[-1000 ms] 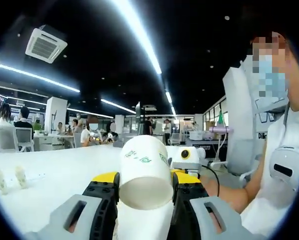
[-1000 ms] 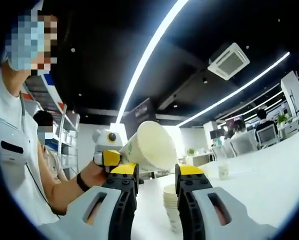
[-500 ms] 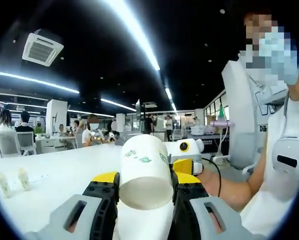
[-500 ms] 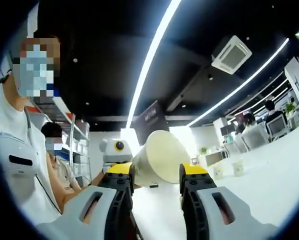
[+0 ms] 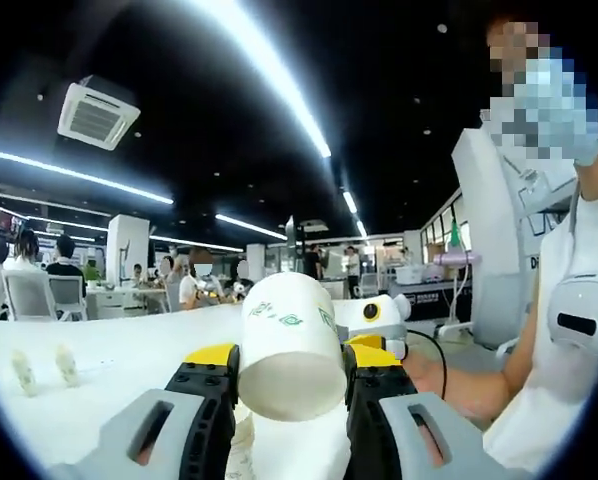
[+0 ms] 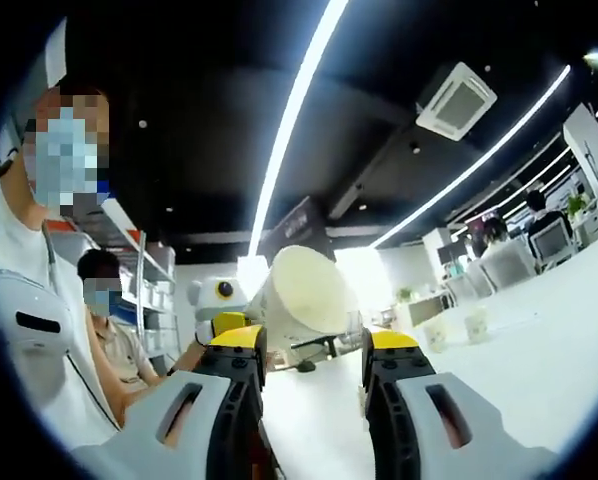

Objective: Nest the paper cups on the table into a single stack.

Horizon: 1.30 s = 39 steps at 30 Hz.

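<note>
While the left gripper [image 5: 291,375] is pinching a white cup [image 5: 291,345] between its jaws above the table [image 5: 109,355], the right gripper [image 6: 314,355] is holding its jaws spread, the same cup [image 6: 299,295] showing beyond them. A green mark on the cup is too small to read. Farther off, two small cups [image 5: 41,368] are standing on the white table, and people are sitting under long ceiling lights [image 5: 269,70].

Both views look up low over the white tabletop [image 5: 109,355] toward the ceiling lights, close behind their own tongs; they face each other, sharing the paper cup [image 5: 291,345] at centre
</note>
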### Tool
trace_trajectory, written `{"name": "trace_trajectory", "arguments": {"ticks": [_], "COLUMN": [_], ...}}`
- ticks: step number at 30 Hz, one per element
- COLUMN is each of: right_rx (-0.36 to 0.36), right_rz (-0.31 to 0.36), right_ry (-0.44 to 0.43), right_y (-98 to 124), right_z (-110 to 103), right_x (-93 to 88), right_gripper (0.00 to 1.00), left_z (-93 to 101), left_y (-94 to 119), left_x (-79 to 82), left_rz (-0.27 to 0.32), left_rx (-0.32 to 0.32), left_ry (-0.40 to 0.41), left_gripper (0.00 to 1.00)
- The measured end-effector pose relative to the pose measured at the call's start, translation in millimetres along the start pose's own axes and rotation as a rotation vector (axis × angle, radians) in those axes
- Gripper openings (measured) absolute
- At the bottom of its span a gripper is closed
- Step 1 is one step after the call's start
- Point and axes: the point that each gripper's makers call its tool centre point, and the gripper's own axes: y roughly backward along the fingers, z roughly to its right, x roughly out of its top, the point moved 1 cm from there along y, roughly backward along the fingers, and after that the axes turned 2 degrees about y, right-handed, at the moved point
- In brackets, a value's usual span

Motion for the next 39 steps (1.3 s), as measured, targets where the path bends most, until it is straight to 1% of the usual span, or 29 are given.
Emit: {"name": "trace_trajectory", "arguments": {"ticks": [1, 4, 7, 12, 15, 18, 20, 23, 25, 30, 33, 39], "right_rx": [-0.015, -0.022, -0.002, 0.016, 0.029, 0.071, 0.089, 0.112, 0.128, 0.143, 0.150, 0.160], "right_rz": [-0.013, -0.024, -0.019, -0.008, 0.010, 0.026, 0.023, 0.015, 0.014, 0.007, 0.022, 0.033], "right_ry": [0.012, 0.014, 0.009, -0.010, -0.030, -0.075, -0.086, -0.088, -0.086, -0.082, -0.110, -0.138], "right_y": [-1.1, -5.4, -9.7, -12.5, -13.6, -15.0, -16.4, -19.6, -21.4, -26.2, -28.1, -31.7], "right_z": [2.8, 2.3, -4.0, -8.2, -11.3, -19.3, -22.9, -29.7, -33.9, -38.5, -38.6, -40.2], "right_x": [-2.9, -5.3, -3.1, -0.3, 3.4, 6.6, 6.2, 5.4, 6.1, 6.3, 7.8, 8.0], "right_gripper": [0.40, 0.40, 0.40, 0.40, 0.40, 0.40, 0.40, 0.40, 0.42, 0.48, 0.48, 0.48], "left_z": [0.1, 1.1, 0.7, 0.4, 5.5, 6.2, 10.0, 8.9, 7.9, 6.5, 5.9, 14.6], "left_y": [2.0, 2.8, 4.6, 9.2, 8.2, 8.9, 6.9, 6.8, 5.9, 2.8, 2.1, -2.5], "left_x": [2.1, 2.0, -0.3, 2.9, -0.9, -2.9, -5.4, -7.2, -10.0, -18.0, -20.2, -23.8], "left_rz": [0.010, 0.014, 0.008, 0.022, 0.011, 0.002, -0.003, -0.010, -0.020, -0.047, -0.055, -0.064], "left_rx": [-0.005, -0.012, -0.014, -0.016, -0.023, -0.031, -0.029, -0.028, -0.024, -0.020, -0.018, -0.050], "left_ry": [0.008, 0.011, 0.006, 0.009, 0.004, 0.005, -0.001, -0.006, -0.012, -0.026, -0.038, -0.045], "left_gripper": [0.45, 0.45, 0.45, 0.45, 0.45, 0.45, 0.45, 0.45, 0.45, 0.44, 0.44, 0.44]}}
